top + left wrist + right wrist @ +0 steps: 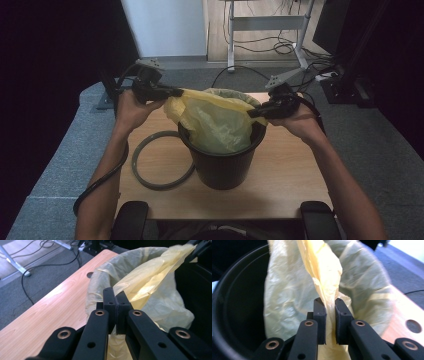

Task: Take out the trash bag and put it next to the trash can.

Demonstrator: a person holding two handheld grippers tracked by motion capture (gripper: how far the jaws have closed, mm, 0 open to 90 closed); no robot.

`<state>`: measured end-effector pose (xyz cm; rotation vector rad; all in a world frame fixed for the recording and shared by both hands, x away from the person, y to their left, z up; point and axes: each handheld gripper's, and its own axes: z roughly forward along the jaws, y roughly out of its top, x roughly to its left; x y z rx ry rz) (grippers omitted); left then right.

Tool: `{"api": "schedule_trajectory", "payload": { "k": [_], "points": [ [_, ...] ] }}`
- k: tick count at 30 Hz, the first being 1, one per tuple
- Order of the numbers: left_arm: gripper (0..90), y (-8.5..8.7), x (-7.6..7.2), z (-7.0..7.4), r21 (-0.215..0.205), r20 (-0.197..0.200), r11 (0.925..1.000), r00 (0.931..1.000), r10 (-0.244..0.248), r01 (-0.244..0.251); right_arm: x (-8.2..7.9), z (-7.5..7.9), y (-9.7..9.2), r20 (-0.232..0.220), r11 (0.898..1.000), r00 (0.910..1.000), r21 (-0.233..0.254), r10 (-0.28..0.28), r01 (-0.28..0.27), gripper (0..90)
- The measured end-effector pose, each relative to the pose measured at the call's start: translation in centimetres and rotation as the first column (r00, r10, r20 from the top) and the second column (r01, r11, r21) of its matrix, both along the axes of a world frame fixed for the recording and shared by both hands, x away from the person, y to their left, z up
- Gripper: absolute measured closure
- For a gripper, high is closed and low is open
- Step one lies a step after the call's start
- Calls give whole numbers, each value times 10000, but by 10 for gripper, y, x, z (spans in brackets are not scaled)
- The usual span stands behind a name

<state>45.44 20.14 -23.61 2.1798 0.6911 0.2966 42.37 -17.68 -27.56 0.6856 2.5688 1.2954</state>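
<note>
While the wooden desk (280, 180) carries a black bin (222, 162) beside a grey ring (150, 170), a yellow bag (215, 122) drapes over the bin's mouth, each top edge pinched in a clamped tool: left tool (177, 92), right tool (251, 113).

The high view is dim and slightly soft, with near-black left and right edges; daylight brightens the far pale floor. In the left gripper view, glare streaks the light wooden tabletop (50, 310) and light glows through the thin yellow plastic bag (147, 282). In the right gripper view the near black jaws are blurred, the far right corner overexposed.
</note>
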Motion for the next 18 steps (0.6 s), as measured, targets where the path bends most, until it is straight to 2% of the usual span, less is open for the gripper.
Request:
{"api": "schedule_trajectory", "payload": {
  "k": [4, 11, 16, 18],
  "points": [
    [893, -4, 13, -11, 261, -290, 9995, 9994, 211, -203, 11, 1, -1, 76, 9989, 9989, -17, -468, 468, 825],
    [884, -7, 28, -33, 268, -803, 9993, 9964, 275, -254, 28, -5, -3, 128, 9944, 9946, -214, -1034, 1036, 814],
    [786, -7, 33, -40, 239, -908, 9993, 9954, 305, -284, 35, -9, -3, 178, 9912, 9917, -333, -1273, 1278, 766],
    [719, -7, 35, -42, 225, -971, 9992, 9947, 340, -320, 37, -9, -4, 312, 9885, 9886, -311, -1471, 1481, 667]
  ]
}}
